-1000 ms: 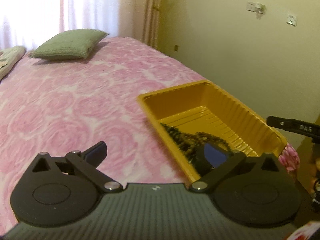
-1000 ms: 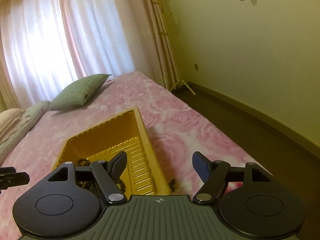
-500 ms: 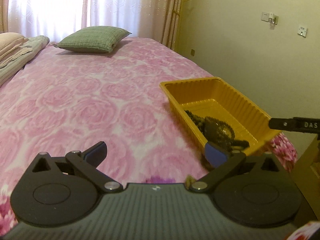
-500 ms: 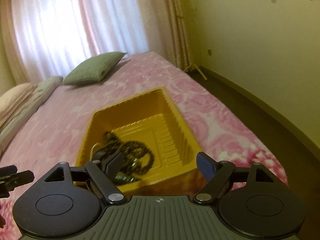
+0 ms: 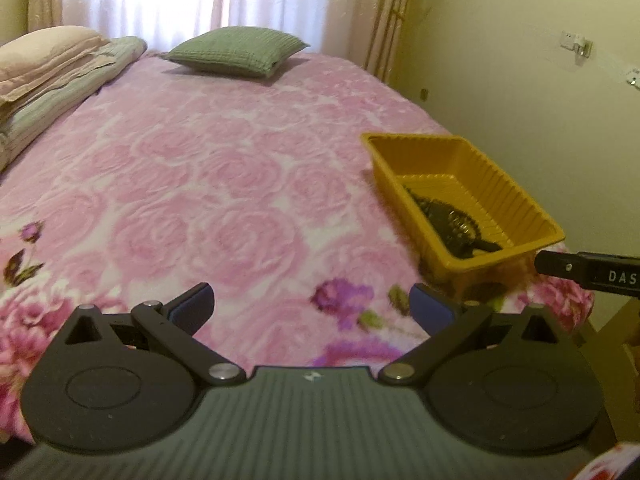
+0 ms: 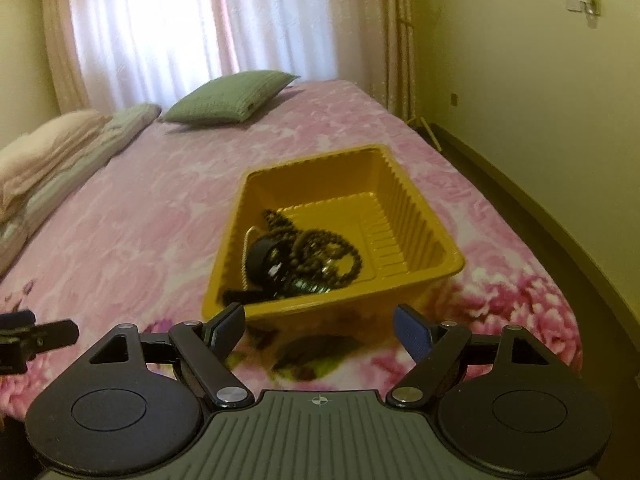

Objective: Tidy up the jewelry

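- The tray [image 6: 420,216] sits on the bed [image 6: 152,224], near its right edge and close to the near end.
- The jewelry [image 6: 304,260] lies heaped in the tray's near left part.
- A cushion [image 6: 232,96] lies on the bed beyond the tray.
- Folded bedding [image 6: 68,148] lies along the left side.
- Curtains [image 6: 200,20] hang behind the bed.

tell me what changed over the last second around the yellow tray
Both grippers drew back from the yellow ribbed plastic tray. The right gripper has just been opening, nothing between its pads. The left gripper is open and empty throughout. The dark bead jewelry lies in the tray as before.
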`<action>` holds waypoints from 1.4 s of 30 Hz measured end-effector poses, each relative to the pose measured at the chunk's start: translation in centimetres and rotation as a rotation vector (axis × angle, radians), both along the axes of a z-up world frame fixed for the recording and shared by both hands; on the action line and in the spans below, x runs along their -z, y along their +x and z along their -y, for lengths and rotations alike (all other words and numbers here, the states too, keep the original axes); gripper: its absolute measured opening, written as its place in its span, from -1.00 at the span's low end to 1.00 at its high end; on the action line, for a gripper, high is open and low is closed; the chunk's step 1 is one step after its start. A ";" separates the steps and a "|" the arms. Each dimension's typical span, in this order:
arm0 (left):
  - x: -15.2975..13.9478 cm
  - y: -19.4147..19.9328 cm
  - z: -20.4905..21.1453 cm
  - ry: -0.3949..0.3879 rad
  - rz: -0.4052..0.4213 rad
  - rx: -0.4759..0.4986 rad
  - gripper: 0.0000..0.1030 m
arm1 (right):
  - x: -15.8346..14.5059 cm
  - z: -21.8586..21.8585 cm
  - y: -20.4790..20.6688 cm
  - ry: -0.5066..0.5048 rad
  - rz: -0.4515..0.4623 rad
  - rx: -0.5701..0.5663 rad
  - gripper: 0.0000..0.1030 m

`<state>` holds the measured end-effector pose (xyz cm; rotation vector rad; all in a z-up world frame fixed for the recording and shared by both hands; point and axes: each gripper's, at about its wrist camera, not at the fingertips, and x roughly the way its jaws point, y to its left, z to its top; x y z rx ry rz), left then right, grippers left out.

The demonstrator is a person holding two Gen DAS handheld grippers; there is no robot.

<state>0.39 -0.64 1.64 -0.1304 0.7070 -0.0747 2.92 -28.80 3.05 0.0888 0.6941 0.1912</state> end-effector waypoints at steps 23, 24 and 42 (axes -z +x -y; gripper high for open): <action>-0.4 -3.6 -2.8 0.027 -0.091 -0.103 0.98 | -0.4 -5.0 -2.9 -0.073 -0.058 -0.118 0.57; -0.3 -3.7 -2.9 0.024 -0.096 -0.106 0.98 | -0.4 -5.1 -3.0 -0.072 -0.058 -0.124 0.57; -0.2 -4.4 -2.1 0.022 -0.096 -0.095 0.99 | 0.0 -6.3 -3.7 -0.082 -0.088 -0.166 0.57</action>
